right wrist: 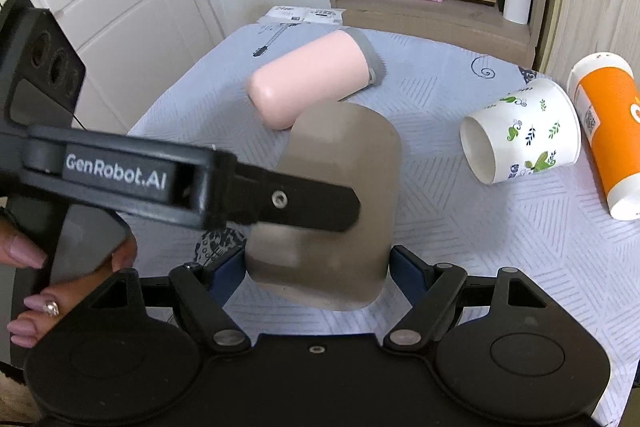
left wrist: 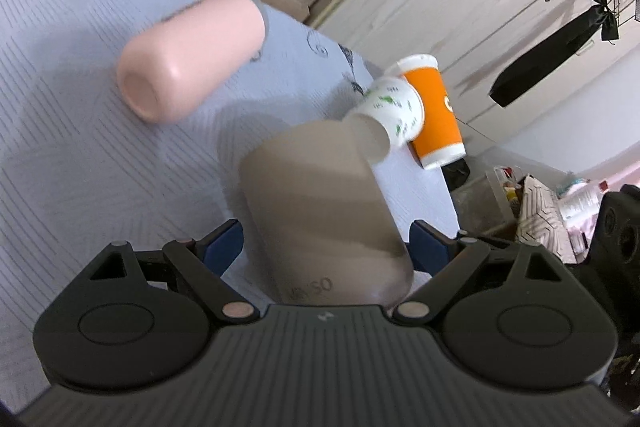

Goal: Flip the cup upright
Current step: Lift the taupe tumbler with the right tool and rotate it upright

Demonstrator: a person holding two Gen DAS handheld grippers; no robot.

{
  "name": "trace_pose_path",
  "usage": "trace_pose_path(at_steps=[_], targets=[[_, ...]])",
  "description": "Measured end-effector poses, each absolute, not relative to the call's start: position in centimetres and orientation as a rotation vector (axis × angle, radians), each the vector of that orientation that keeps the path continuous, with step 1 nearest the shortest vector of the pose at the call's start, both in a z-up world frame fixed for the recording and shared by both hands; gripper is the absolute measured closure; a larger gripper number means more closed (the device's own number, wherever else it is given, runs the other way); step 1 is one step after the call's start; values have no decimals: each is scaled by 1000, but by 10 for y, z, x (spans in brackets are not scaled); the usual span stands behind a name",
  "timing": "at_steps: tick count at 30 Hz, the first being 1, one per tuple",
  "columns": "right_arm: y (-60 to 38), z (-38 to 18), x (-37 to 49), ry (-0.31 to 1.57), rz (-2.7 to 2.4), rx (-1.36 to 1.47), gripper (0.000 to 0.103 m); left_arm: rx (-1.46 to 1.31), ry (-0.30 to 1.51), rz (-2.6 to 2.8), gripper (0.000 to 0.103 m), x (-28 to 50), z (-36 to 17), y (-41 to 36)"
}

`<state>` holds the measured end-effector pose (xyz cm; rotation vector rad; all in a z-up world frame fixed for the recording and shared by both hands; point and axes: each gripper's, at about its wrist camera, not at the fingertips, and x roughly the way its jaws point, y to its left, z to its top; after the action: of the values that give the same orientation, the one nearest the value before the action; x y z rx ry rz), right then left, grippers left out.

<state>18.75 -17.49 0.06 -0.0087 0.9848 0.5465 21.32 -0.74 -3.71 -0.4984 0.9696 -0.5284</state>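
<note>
A taupe cup (left wrist: pixel 320 211) (right wrist: pixel 340 187) is held off the table, tilted, between both grippers. My left gripper (left wrist: pixel 326 247) has its blue pads on either side of the cup's lower body and is shut on it; its finger (right wrist: pixel 304 205) crosses the cup's front in the right wrist view. My right gripper (right wrist: pixel 318 271) also has its blue pads against the cup's sides, shut on it. The cup's mouth is hidden in both views.
A pink cup (left wrist: pixel 188 55) (right wrist: pixel 316 79) lies on its side on the pale blue tablecloth (left wrist: pixel 80 147) (right wrist: pixel 500 247). A white floral paper cup (left wrist: pixel 390 115) (right wrist: pixel 520 133) and an orange cup (left wrist: pixel 434 111) (right wrist: pixel 608 131) lie on their sides at the right. A wooden shelf (right wrist: pixel 432 7) stands behind.
</note>
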Motion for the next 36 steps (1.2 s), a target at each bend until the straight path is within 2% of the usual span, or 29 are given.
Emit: trace_pose_path(at_steps=[2,3,10,17,19,20,23,30,36], targets=[[-175,1,188,991,554,-9,20,-487,968,-532,20,210,-38,-10],[-176,0,188,999,557,-6,20,-485,967,-542,21,210,-37,-11],[-189,2,200,1003,642,28,15,-505,992,-569,21,215,-41,-8],[-198,-5,223,1050,694,119,15,-486,989,-551,14,224,-42,-4],[-200,-8,226,1062,709,146,17,-495,983,-555,14,226,-44,-4],[-201,-9,227,1068,708,165,18,-495,977,-565,20,227,-45,-4],[-205,-10,228,1082,710,195,18,-479,961,-582,21,225,-43,-6],[-204,-8,210,1017,706,146,18,-450,948,-602,21,216,-40,-9],[-206,-5,188,936,717,94,18,-332,844,-598,24,190,-28,-19]])
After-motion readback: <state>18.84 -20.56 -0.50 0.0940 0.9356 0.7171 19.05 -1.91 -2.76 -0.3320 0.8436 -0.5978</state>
